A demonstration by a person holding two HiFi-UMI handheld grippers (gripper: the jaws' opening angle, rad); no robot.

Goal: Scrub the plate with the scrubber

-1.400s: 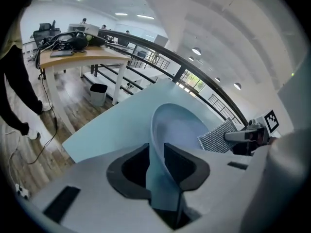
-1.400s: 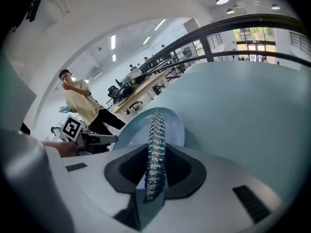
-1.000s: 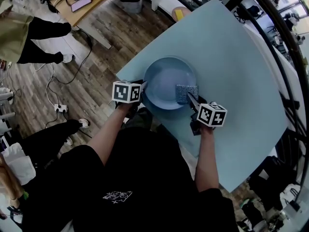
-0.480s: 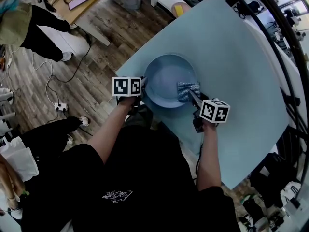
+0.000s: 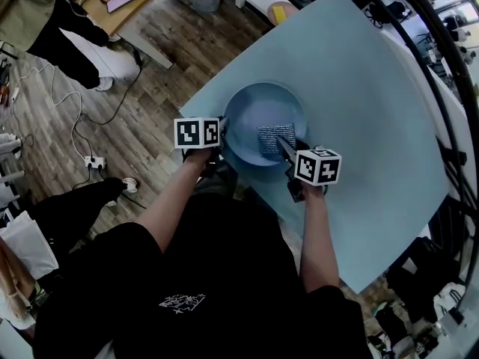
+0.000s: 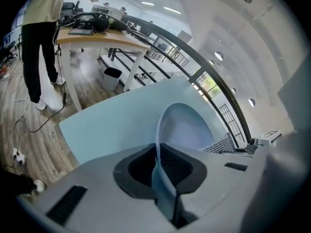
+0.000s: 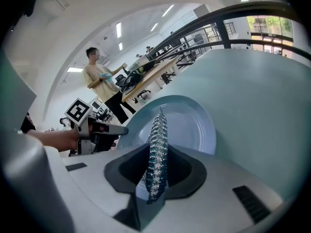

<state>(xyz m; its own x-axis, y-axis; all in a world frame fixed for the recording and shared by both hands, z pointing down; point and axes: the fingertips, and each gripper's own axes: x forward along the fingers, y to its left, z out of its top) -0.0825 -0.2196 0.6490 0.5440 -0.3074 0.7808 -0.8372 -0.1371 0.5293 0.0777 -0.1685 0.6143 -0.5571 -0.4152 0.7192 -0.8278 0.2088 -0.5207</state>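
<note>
Pinching the plate (image 5: 258, 107) rim, left tongs (image 5: 222, 134), right tongs (image 5: 283, 146) clamped on scrubber (image 5: 268, 137), resting on plate's inside

The light is bright and even, coming from ceiling strips (image 7: 119, 30) and from windows (image 7: 272, 25) far behind. Shadows on the pale table (image 5: 359, 111) are soft. All views bend strongly at the edges, with black corners. In both gripper views the parts nearest the lens look soft, while the plate (image 7: 184, 125) is sharp.

- Tabletop (image 5: 367, 103): bare beyond and right of the plate (image 5: 254, 103); open passage.
- Plate's near side: blocked by left gripper (image 5: 222, 134) clamping its rim and right gripper (image 5: 280, 143) holding scrubber (image 5: 266, 136).
</note>
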